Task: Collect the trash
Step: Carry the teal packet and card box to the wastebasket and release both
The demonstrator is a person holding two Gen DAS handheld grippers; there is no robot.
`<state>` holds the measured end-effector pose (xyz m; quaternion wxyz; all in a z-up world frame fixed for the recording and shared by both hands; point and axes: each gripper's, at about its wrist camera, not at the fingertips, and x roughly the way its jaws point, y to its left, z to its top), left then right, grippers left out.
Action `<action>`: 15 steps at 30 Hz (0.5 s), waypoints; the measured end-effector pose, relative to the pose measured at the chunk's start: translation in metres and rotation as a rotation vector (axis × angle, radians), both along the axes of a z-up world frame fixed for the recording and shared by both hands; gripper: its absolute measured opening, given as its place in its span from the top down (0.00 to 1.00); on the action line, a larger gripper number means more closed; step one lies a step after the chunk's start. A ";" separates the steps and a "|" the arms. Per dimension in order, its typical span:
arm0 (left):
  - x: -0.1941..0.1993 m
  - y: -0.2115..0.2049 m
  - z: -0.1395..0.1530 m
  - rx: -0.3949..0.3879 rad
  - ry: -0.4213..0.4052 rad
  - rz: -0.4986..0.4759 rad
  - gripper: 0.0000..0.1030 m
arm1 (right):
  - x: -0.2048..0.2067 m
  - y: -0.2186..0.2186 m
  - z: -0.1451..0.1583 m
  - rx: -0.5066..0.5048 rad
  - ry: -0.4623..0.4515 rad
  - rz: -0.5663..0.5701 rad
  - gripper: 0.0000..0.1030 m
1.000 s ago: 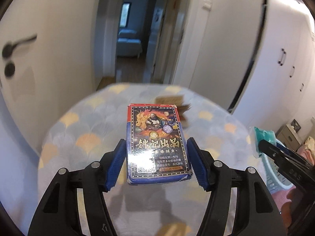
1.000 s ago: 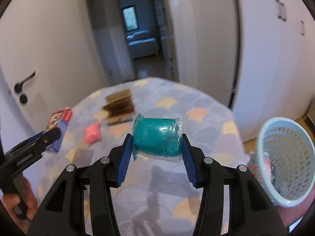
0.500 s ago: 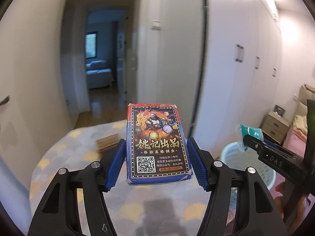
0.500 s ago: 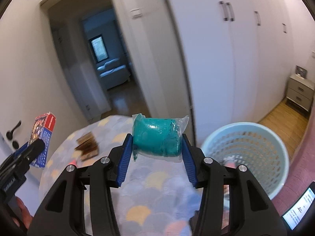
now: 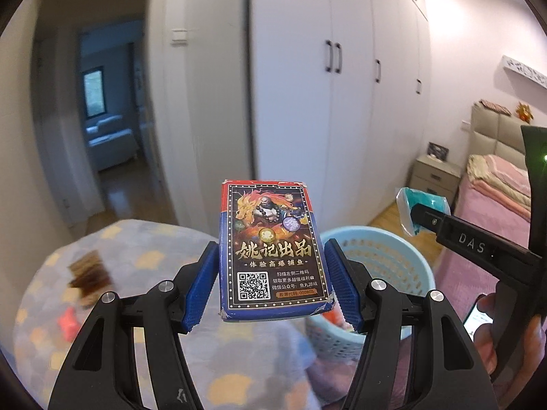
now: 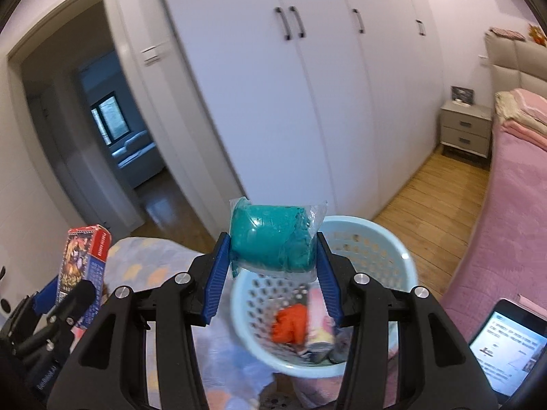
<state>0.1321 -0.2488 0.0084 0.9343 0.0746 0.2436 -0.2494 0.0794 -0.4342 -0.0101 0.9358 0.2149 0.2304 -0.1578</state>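
My left gripper [image 5: 271, 282] is shut on a red and blue card box [image 5: 271, 249] and holds it in the air, left of the light blue basket [image 5: 386, 256]. My right gripper [image 6: 271, 273] is shut on a teal packet in clear wrap [image 6: 273, 241] and holds it above the near-left rim of the basket [image 6: 403, 266]. The basket holds an orange item [image 6: 289, 324] and other wrappers. The card box also shows at the left of the right wrist view [image 6: 83, 266]. The teal packet shows at the right of the left wrist view [image 5: 422, 208].
A round table with a scale-pattern cloth [image 5: 154, 266] lies left of the basket, with a brown packet [image 5: 89, 273] and a red item [image 5: 68, 323] on it. White wardrobes [image 6: 307, 102], a pink bed [image 6: 512, 222] and a phone [image 6: 506, 348] are to the right.
Both grippers have swung right, away from the table and towards the basket, each still holding its item. The right gripper has come over the basket rim.
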 end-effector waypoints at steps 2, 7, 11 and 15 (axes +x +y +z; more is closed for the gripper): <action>0.005 -0.009 -0.008 0.001 0.026 -0.018 0.41 | -0.003 -0.011 -0.005 0.010 0.012 -0.020 0.56; 0.018 -0.036 -0.028 0.032 0.058 -0.037 0.41 | -0.008 -0.028 -0.021 0.024 0.055 -0.062 0.56; 0.034 -0.047 -0.050 0.037 0.131 -0.065 0.41 | -0.004 -0.038 -0.034 0.053 0.098 -0.087 0.56; 0.049 -0.053 -0.071 -0.002 0.223 -0.137 0.41 | -0.001 -0.044 -0.044 0.064 0.131 -0.108 0.56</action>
